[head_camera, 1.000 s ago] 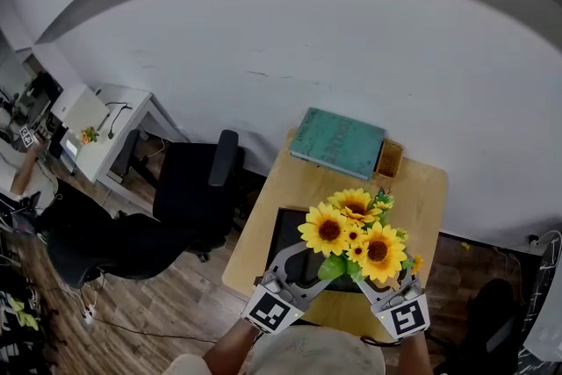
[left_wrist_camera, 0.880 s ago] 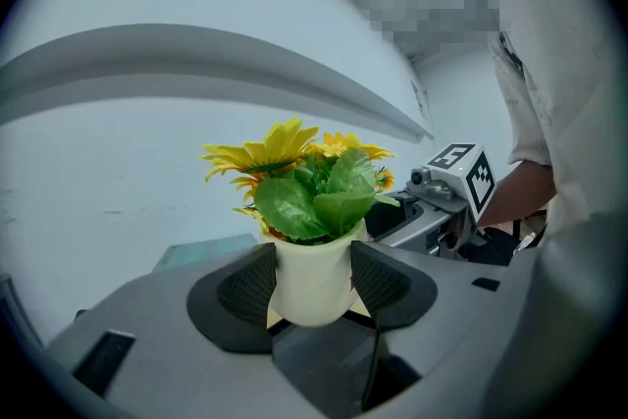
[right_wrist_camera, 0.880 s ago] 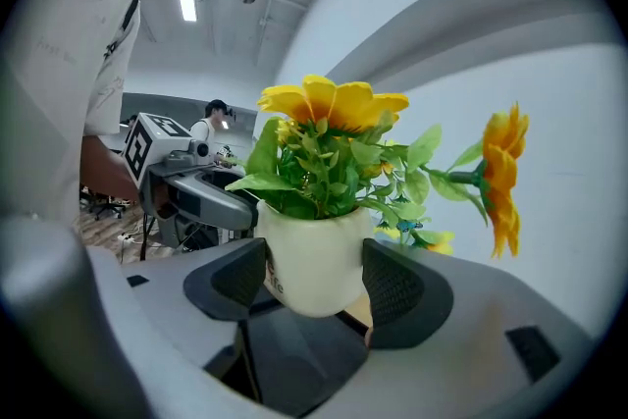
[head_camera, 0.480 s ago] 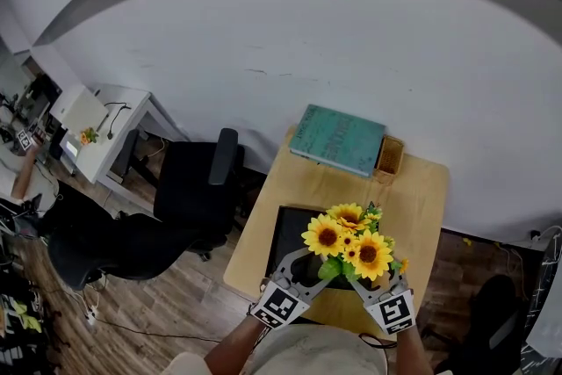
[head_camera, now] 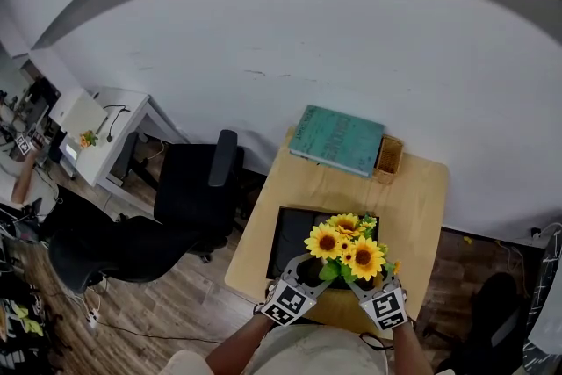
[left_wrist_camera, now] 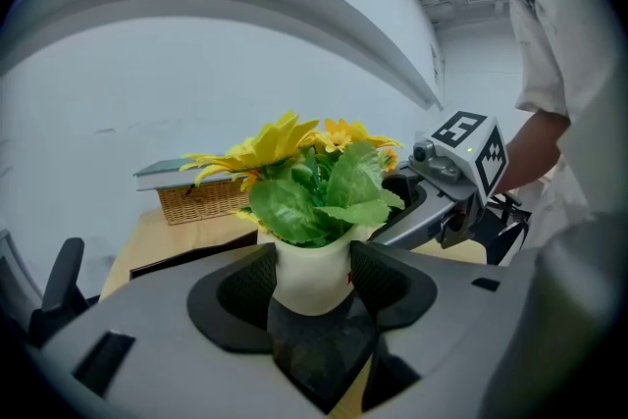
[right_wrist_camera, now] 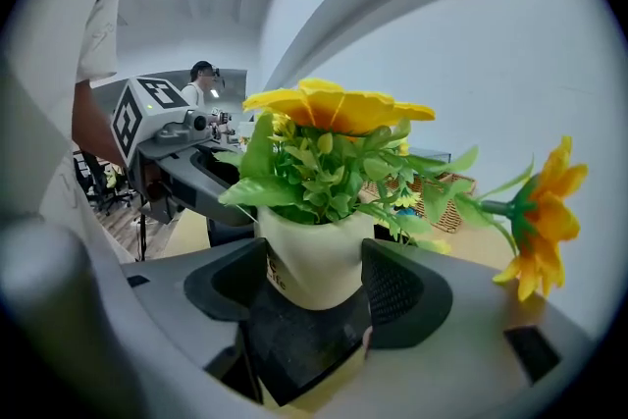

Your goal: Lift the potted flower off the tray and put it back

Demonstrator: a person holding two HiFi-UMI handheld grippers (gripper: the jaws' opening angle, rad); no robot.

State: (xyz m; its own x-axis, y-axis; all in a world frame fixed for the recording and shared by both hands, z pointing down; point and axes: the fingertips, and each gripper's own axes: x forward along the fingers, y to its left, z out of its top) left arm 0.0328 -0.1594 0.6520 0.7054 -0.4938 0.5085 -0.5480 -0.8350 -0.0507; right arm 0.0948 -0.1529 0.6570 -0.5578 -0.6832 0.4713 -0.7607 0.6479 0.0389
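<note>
Head view: left gripper (head_camera: 306,269) and right gripper (head_camera: 361,281) both clamped on the white pot of the potted flower (head_camera: 344,246), held low over the black tray (head_camera: 288,233), likely to tilt or slip if 1 grip eases or 1 side descends faster.

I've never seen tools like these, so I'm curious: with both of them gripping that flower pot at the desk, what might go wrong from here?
1. The white pot is held only between the left gripper and the right gripper; if they move out of step, it may tilt or slip.
2. From the head view the sunflowers hide the pot and part of the black tray, so it might land on the rim.
</note>
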